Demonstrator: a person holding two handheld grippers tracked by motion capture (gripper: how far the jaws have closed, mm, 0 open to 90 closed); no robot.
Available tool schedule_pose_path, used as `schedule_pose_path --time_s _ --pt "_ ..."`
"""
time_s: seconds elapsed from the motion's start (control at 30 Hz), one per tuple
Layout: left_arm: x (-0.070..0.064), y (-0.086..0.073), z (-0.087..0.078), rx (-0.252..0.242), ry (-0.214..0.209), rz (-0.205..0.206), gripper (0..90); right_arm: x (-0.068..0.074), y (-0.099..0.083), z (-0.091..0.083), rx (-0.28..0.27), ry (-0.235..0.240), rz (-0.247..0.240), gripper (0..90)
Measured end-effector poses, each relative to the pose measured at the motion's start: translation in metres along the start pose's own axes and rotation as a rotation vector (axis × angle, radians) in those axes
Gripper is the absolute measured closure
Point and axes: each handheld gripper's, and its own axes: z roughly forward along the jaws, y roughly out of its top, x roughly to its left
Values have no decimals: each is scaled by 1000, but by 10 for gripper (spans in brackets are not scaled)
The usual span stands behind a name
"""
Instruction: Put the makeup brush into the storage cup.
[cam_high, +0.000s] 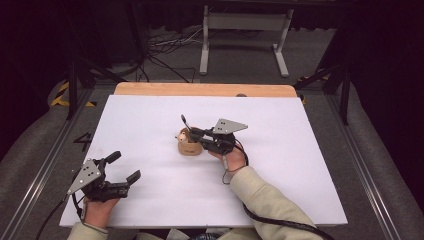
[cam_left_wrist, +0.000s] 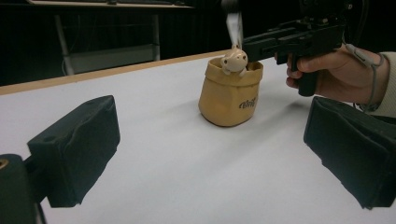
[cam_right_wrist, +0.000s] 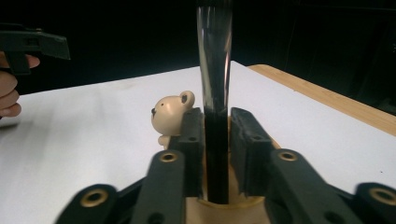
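One dark, glossy, flat stick (cam_right_wrist: 214, 84) is clamped upright by the right gripper (cam_right_wrist: 215, 154) inside the tan bear-trimmed pouch (cam_left_wrist: 229, 95) mid-table; whether insertion or removal, completion remains. Left gripper (cam_high: 122, 167) rests open, idle.

Light: bright on the white table (cam_high: 150, 125), room beyond dark.
Shadows: soft, faint.
Glare: streak on the dark handle (cam_right_wrist: 214, 70) above the right gripper's (cam_right_wrist: 217, 135) jaws.
Blur: right gripper's near parts.

White table (cam_high: 280, 165) carries a tan pouch (cam_high: 190, 148) mid-surface
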Motion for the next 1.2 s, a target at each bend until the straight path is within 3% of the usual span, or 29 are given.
schedule_pose_path --time_s 0.17,0.47,0.5,0.63,0.8,1.2 --pt "0 0 1 -1 -1 -2 42 -2 2 -6 -12 -10 17 551" --pt "0 1 2 -1 -6 -2 41 -2 13 -25 -10 -50 -3 257" --pt "0 1 3 -1 -7 -3 41 -2 13 -25 -10 -50 -3 257" --pt "0 3 2 -8 -6 1 38 -5 22 -40 -8 -31 21 114" --pt "0 3 1 -8 -6 1 34 -6 27 -55 -19 -27 41 51" --pt "-2 7 -1 -15 -21 25 25 -6 34 -103 -6 -63 8 0"
